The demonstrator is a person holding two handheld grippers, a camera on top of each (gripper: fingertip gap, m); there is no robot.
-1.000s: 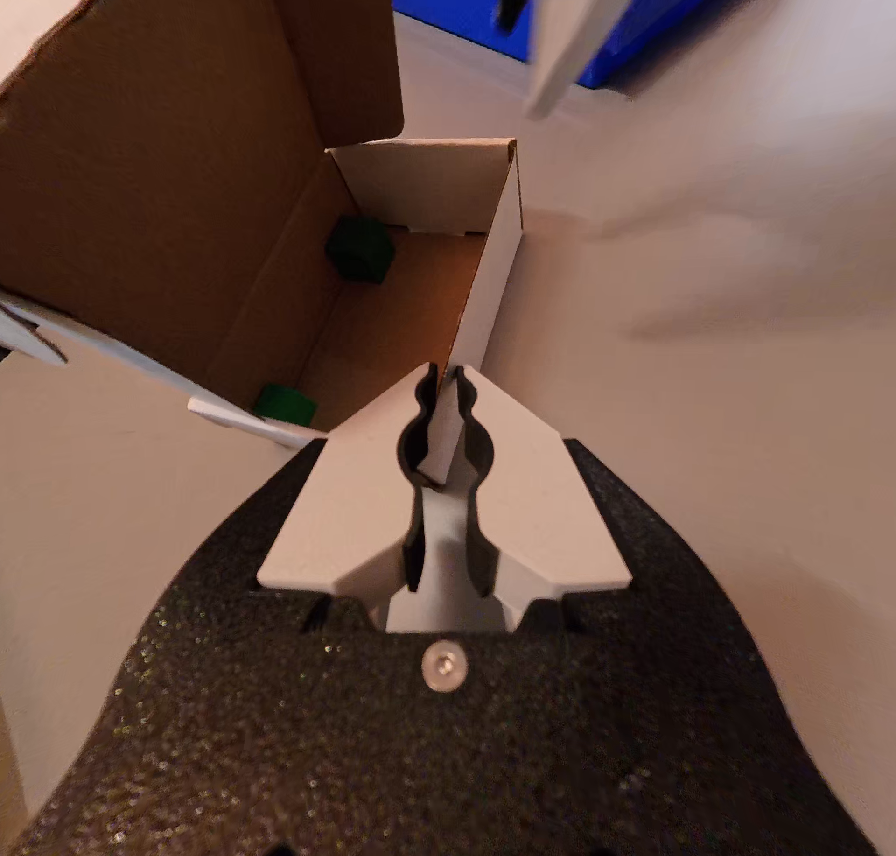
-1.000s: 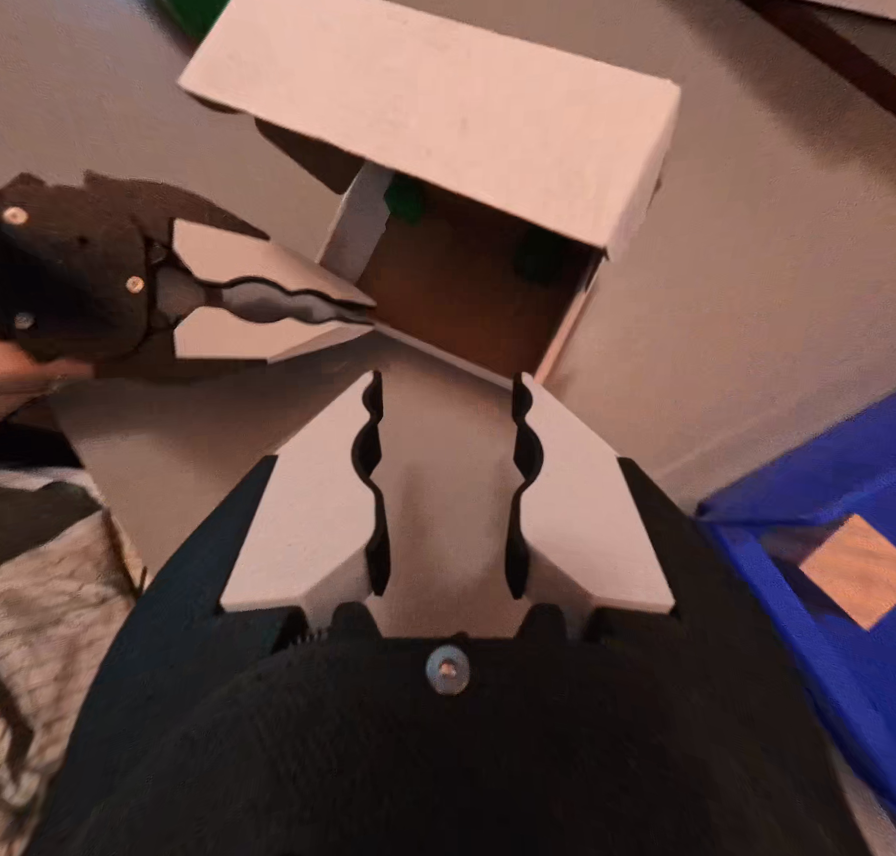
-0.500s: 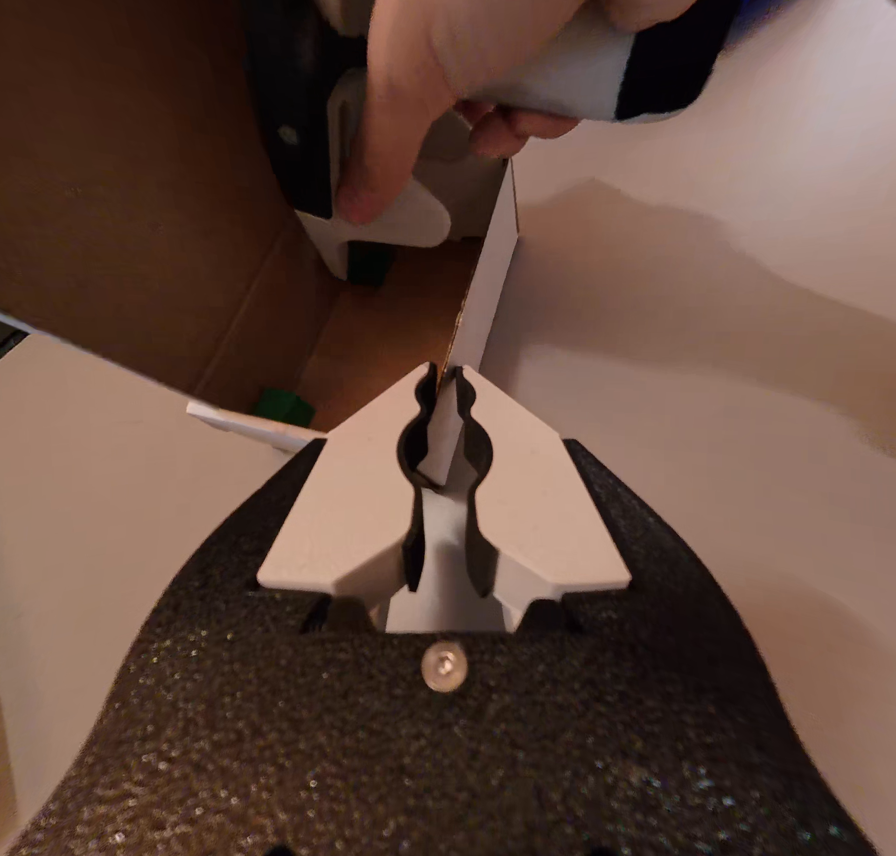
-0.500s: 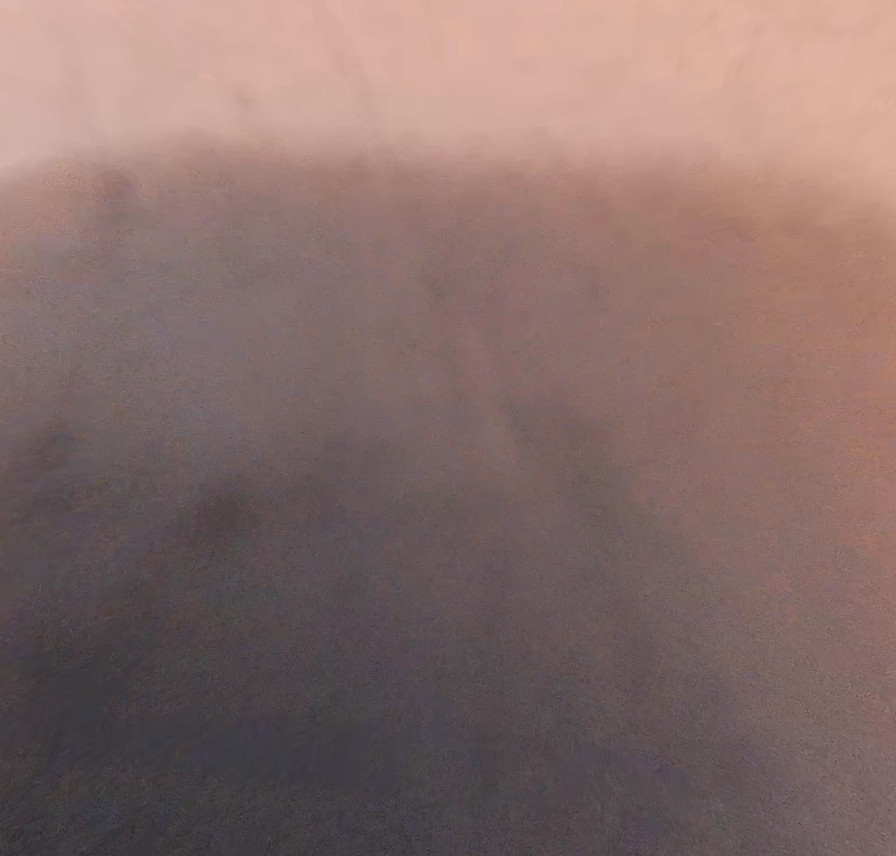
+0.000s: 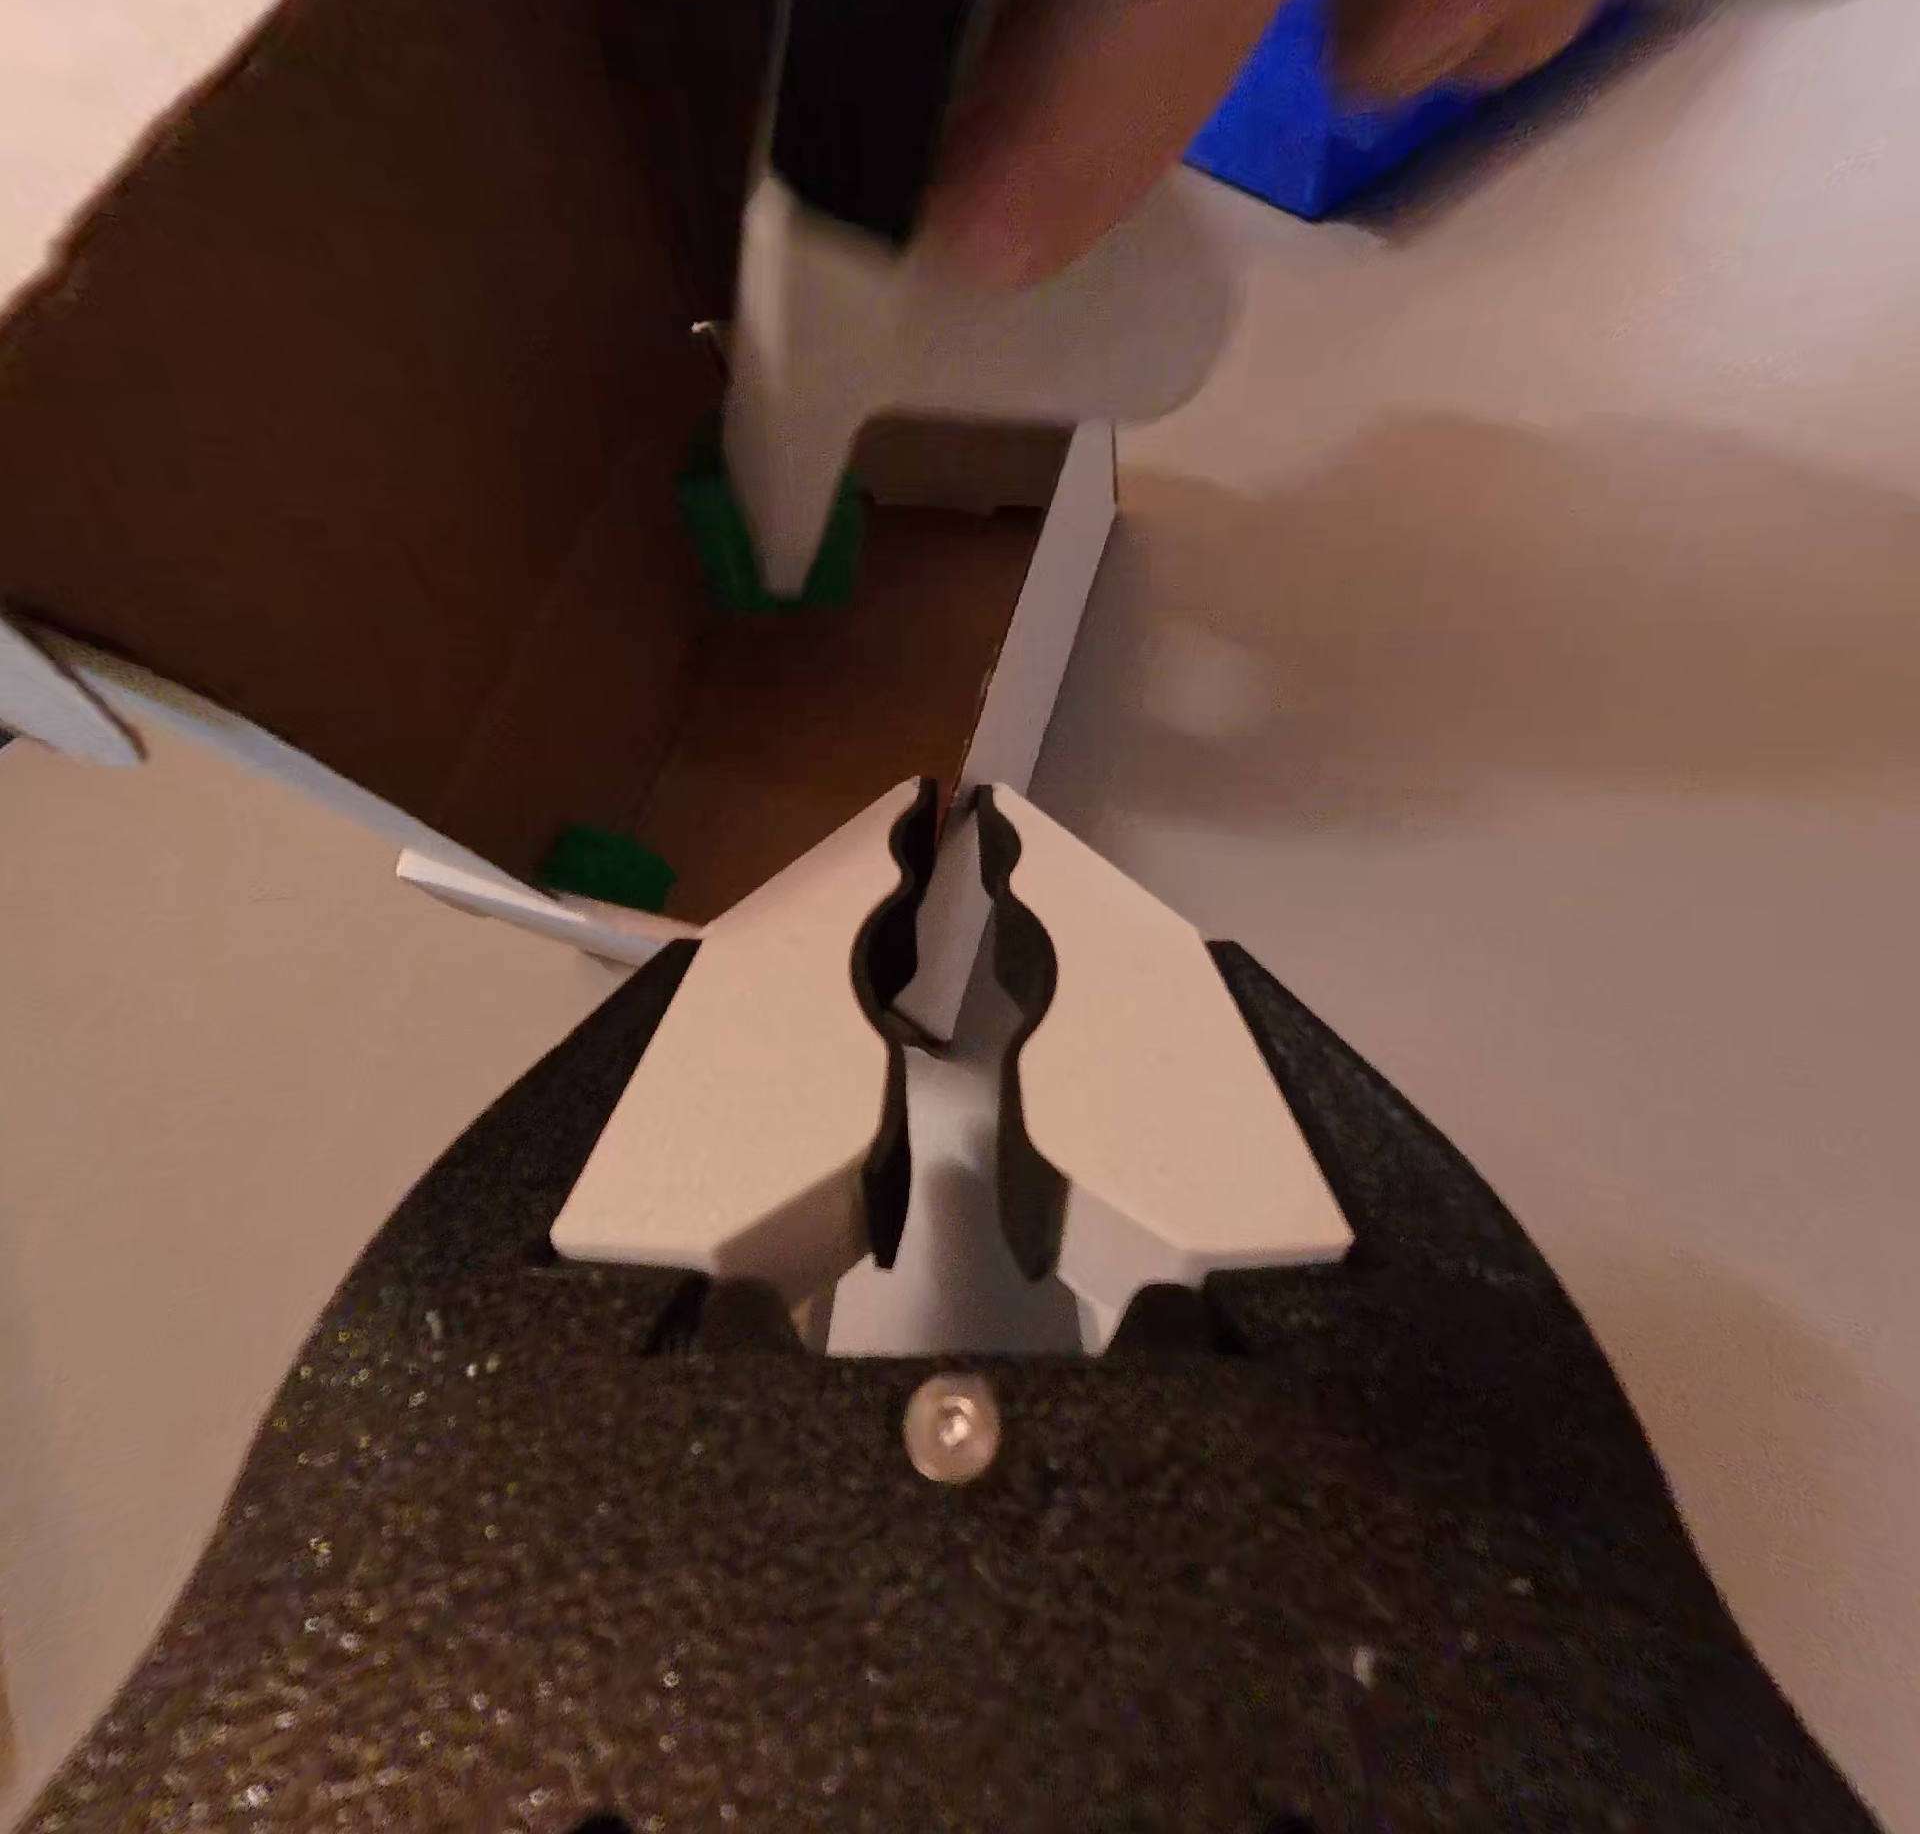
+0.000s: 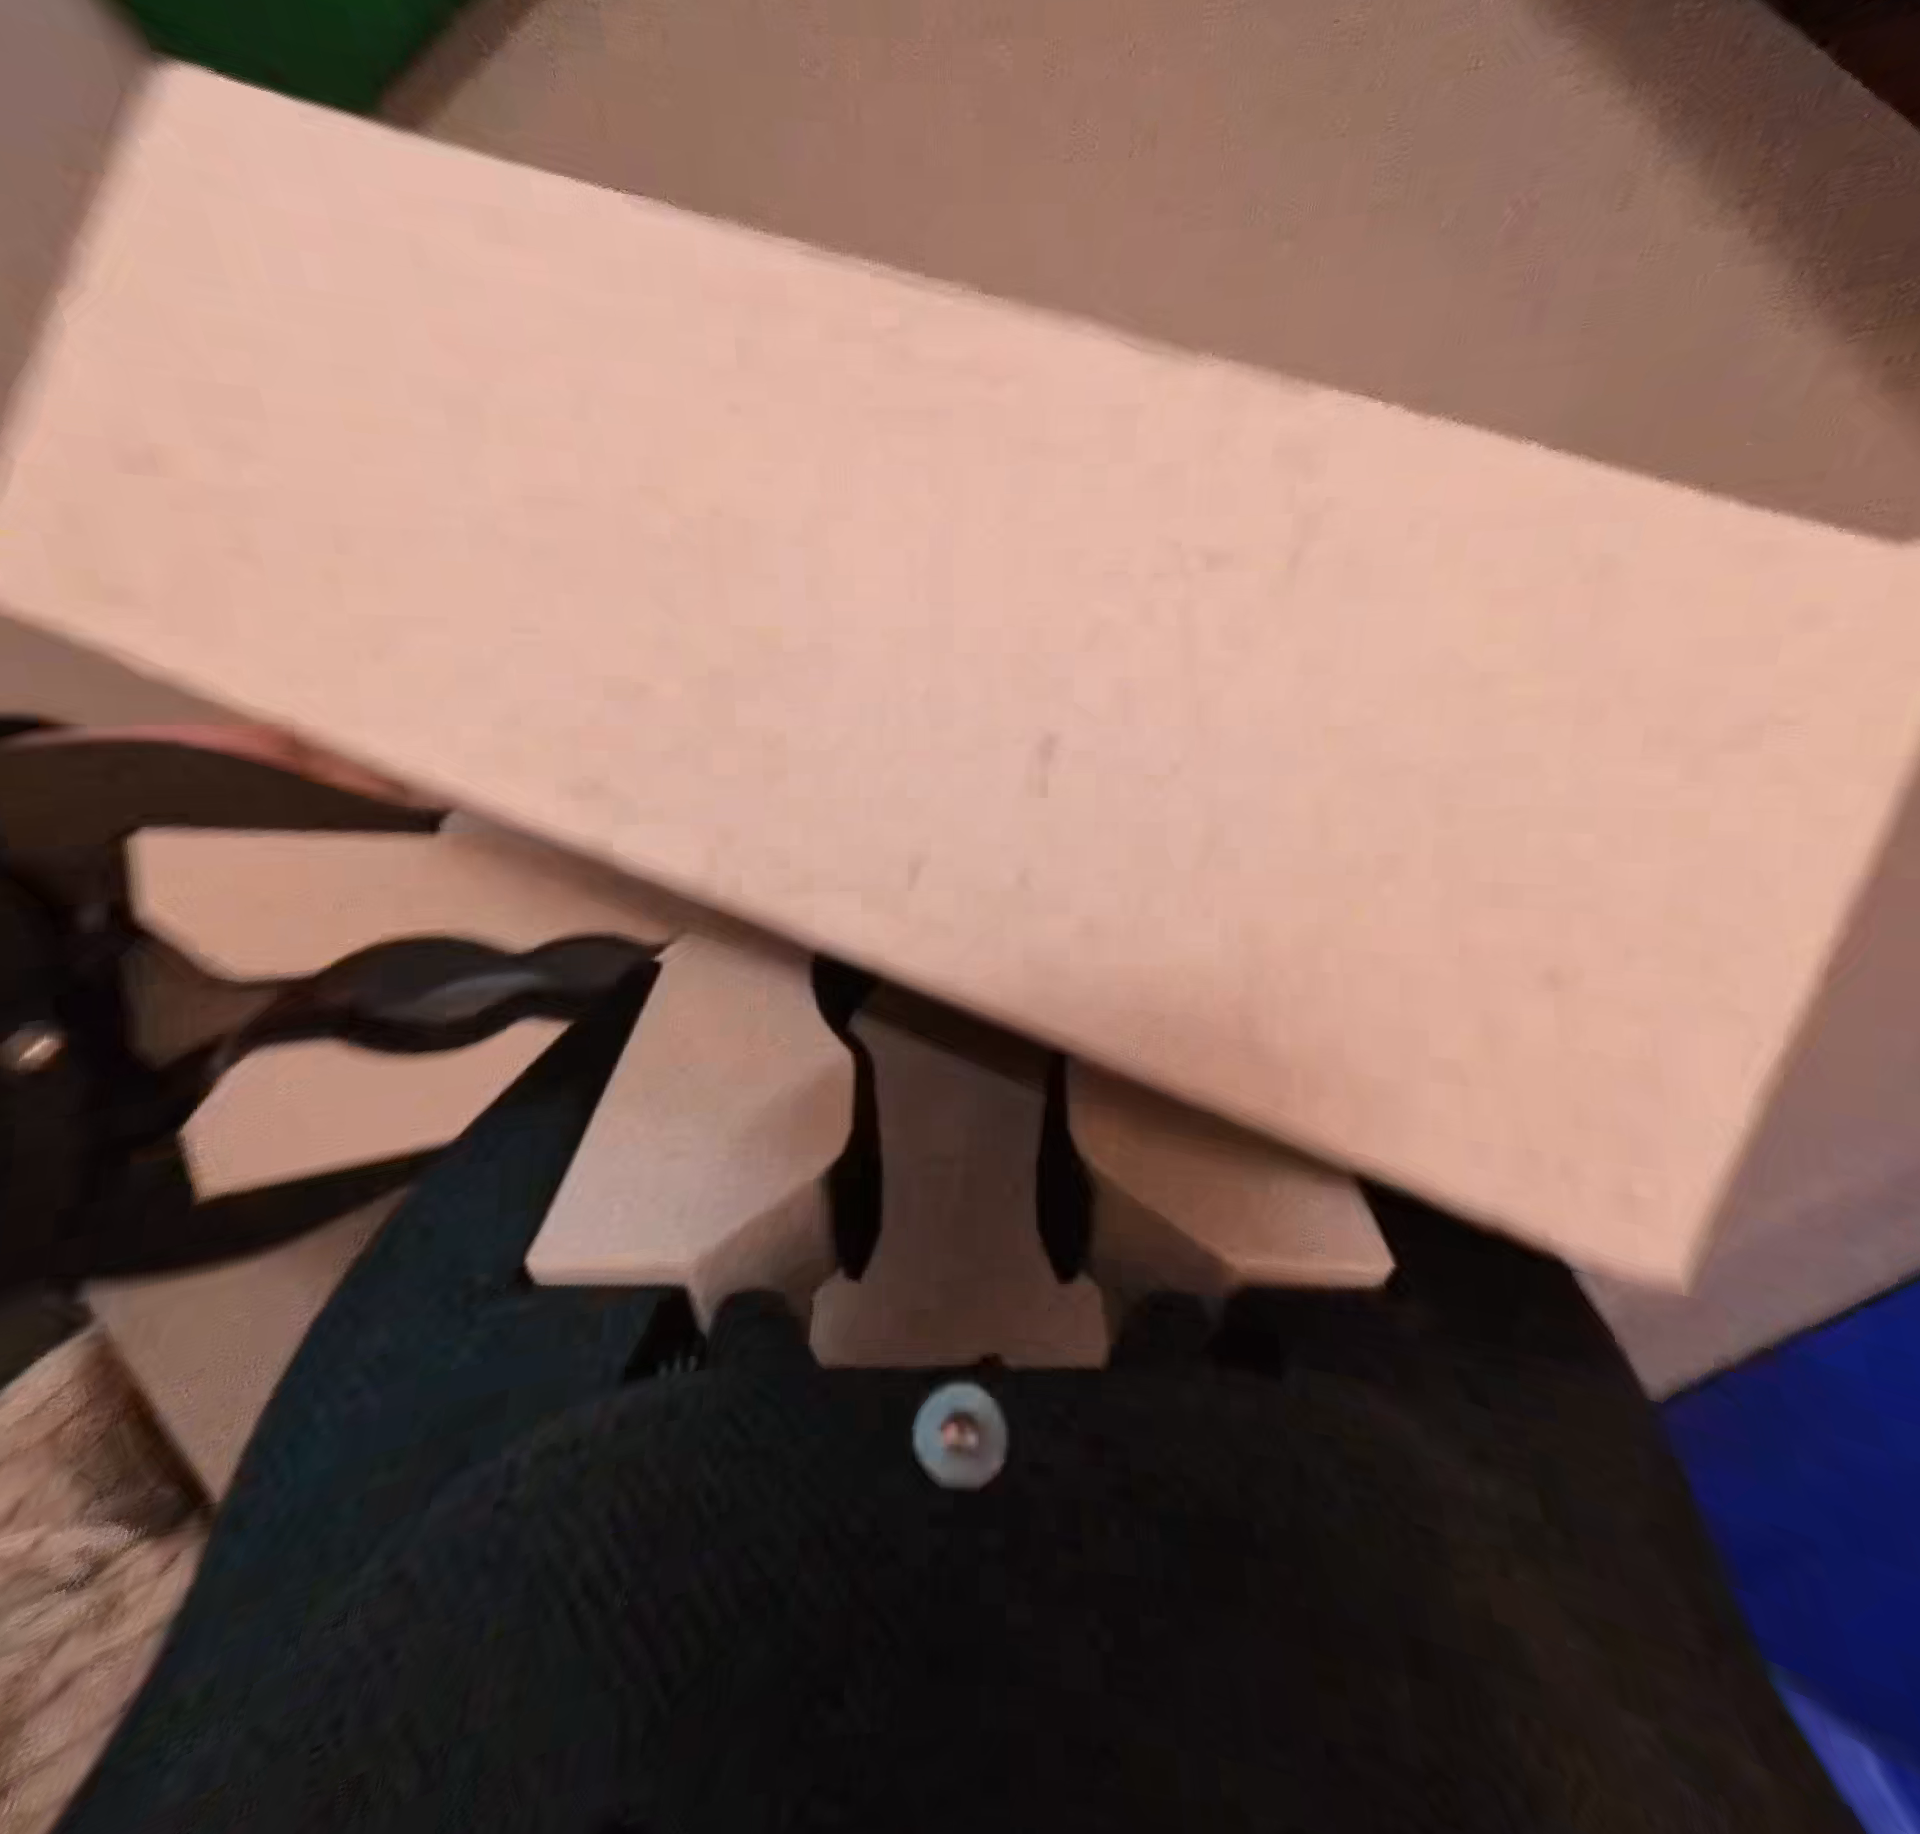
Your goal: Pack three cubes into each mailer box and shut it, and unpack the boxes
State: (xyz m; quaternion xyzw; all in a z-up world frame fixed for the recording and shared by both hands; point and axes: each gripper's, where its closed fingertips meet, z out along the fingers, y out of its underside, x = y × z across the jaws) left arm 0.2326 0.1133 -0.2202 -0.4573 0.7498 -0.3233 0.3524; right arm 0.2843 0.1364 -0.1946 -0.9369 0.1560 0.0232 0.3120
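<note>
Biggest worry is the mailer box (image 5: 1049, 621) itself: my left gripper (image 5: 951, 808) is clamped on the near end of its white front wall, and that's the only thing pinning it to the table (image 5: 1455, 745). If my right side tugs upward, I reckon the whole box pivots or that thin wall buckles. Next is the lid (image 6: 935, 641). It leans right across my right jaws and hides their tips, so a careless lift could catch its edge and flip it shut or drag the box. My right gripper (image 5: 784, 558) is down in the far corner, straight ahead and a bit left of my left jaws. One finger sits in front of a green cube (image 5: 847, 537). There's a gap between the jaws at their base, but I can't tell if the tips are actually pinching the cube. A half grip probably means it drops back in. The second cube (image 5: 603, 865) sits just left of my left jaws, out of the way. Versus a second ago: the right gripper was outside the box with its jaws wider apart, and that corner cube sat alone. Half a second ago the right camera was pure blur and the cube was nearly covered, while now green shows on both sides of the finger. The left clamp and the near cube haven't budged.
</note>
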